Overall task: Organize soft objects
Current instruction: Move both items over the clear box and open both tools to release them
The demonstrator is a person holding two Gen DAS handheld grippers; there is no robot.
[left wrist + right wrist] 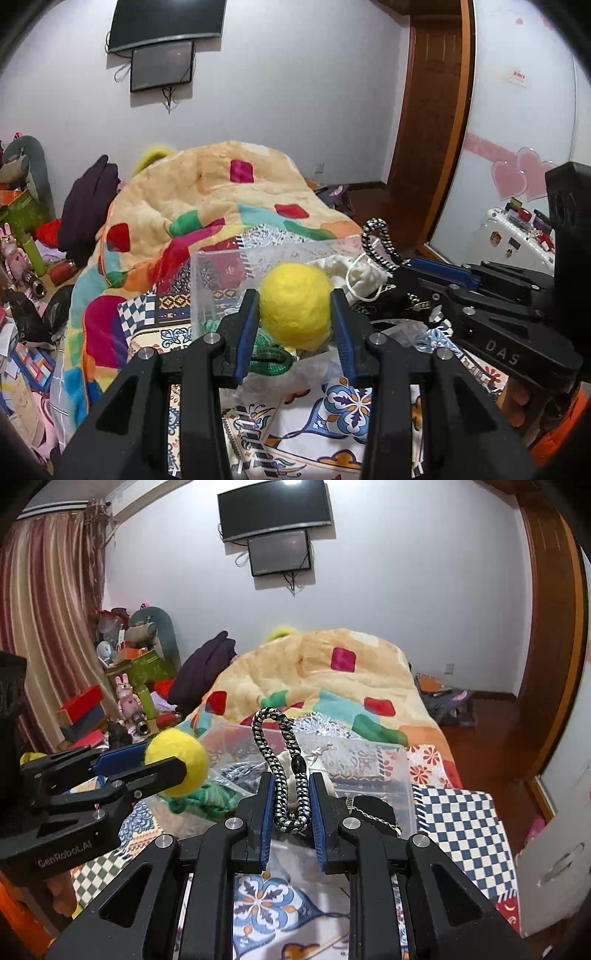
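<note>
Left wrist view has the big peach fleece blanket with coloured squares (207, 206) heaped at the back of the bed, and in front of it sits the clear plastic storage bin (218, 266), which looks like where the soft stuff is meant to end up. Inside or just at the bin I can make out a cream drawstring pouch (354, 273) and a green knitted cord (269, 354), hard to say exactly how they lie. The left gripper (295, 314) is clamped on the round yellow felted wool ball (295, 306), both blue pads pressing its sides, held up over the near edge of the bin. My guess is that ball weighs next to nothing and squishes easily, fuzzy enough not to slip, so a grip across the middle like this seems fine and more squeeze would only dent it. Over in the right wrist view, the right gripper (291, 797) is closed on the black-and-white braided rope loop (284, 768), pinched near its bottom end, with the top of the loop standing up above the bin. It probably handles floppy but a bit stiff from the braid, light too, and there's a dark bead (297, 763) on it I'd avoid pinching since it looks hard and could slide out.
</note>
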